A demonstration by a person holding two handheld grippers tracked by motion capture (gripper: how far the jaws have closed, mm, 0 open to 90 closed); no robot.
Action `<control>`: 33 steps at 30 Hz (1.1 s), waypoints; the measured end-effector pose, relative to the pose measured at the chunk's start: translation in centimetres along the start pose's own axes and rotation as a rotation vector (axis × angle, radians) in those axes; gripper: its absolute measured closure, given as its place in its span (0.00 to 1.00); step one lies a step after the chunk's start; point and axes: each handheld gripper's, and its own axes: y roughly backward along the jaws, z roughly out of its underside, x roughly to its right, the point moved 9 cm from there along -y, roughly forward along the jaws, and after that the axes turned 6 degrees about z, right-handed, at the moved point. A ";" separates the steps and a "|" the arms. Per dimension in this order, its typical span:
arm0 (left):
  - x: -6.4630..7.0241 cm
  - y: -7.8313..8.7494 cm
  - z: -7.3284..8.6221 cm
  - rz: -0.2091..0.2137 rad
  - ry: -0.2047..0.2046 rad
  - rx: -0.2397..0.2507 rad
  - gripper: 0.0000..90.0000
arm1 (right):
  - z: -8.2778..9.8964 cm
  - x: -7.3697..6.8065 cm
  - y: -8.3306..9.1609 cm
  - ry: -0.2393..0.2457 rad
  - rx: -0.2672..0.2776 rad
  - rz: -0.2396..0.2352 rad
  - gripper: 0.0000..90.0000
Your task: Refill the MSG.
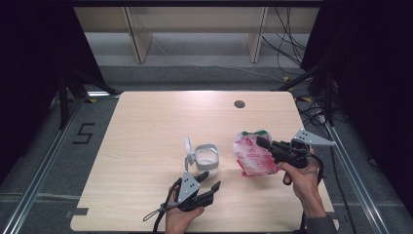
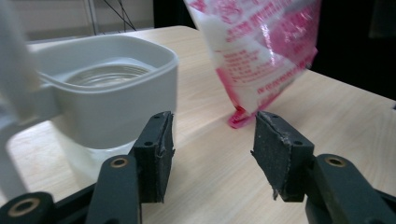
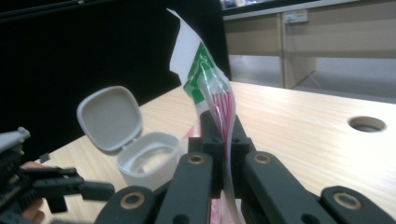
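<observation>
Pink-printed plastic bag (image 1: 253, 155) held tilted, corner on table; white lidded container (image 1: 206, 160) open beside it

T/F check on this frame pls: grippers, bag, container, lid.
1. The right gripper is shut on the pink-and-white bag. True.
2. The white container has its lid closed. False: the lid stands flipped open.
3. The left gripper grips the container. False: its jaws are open with nothing between them, beside the container.
4. The bag's bottom corner touches the table. True.
</observation>
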 end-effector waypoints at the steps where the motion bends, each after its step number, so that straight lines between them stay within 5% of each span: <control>1: -0.1 0.2 0.1 -0.008 0.002 -0.009 0.52 | 0.1 0.3 0.0 -0.004 0.017 0.006 1.00; 3: -0.5 0.3 -0.1 -0.013 0.004 0.005 0.52 | 0.3 0.9 0.1 0.018 0.031 0.025 1.00; 4: -0.6 0.5 -0.1 -0.021 0.007 -0.001 0.52 | 0.4 0.8 0.2 -0.018 0.025 0.027 1.00; 7: -0.8 0.6 0.1 -0.023 0.011 -0.001 0.53 | 0.5 1.1 0.4 -0.014 0.021 0.036 1.00; 11: -0.9 0.7 0.0 -0.022 0.014 0.013 0.52 | 0.5 1.6 0.4 0.032 0.026 0.073 1.00; 23: -1.6 1.2 0.0 -0.048 0.028 0.015 0.52 | 2.6 3.9 0.7 0.083 -0.072 0.217 1.00; 24: -1.7 1.3 0.0 -0.050 0.026 0.011 0.52 | 2.9 4.0 0.7 0.054 -0.083 0.235 1.00; 26: -1.8 1.4 0.0 -0.051 0.028 0.014 0.52 | 3.1 4.7 0.5 0.084 -0.075 0.239 1.00; 27: -1.8 1.4 -0.1 -0.047 0.028 0.022 0.52 | 3.3 4.7 0.7 0.051 -0.091 0.250 1.00; 33: -2.2 1.8 0.0 -0.063 0.034 0.020 0.52 | 3.8 5.6 0.7 0.047 -0.094 0.280 1.00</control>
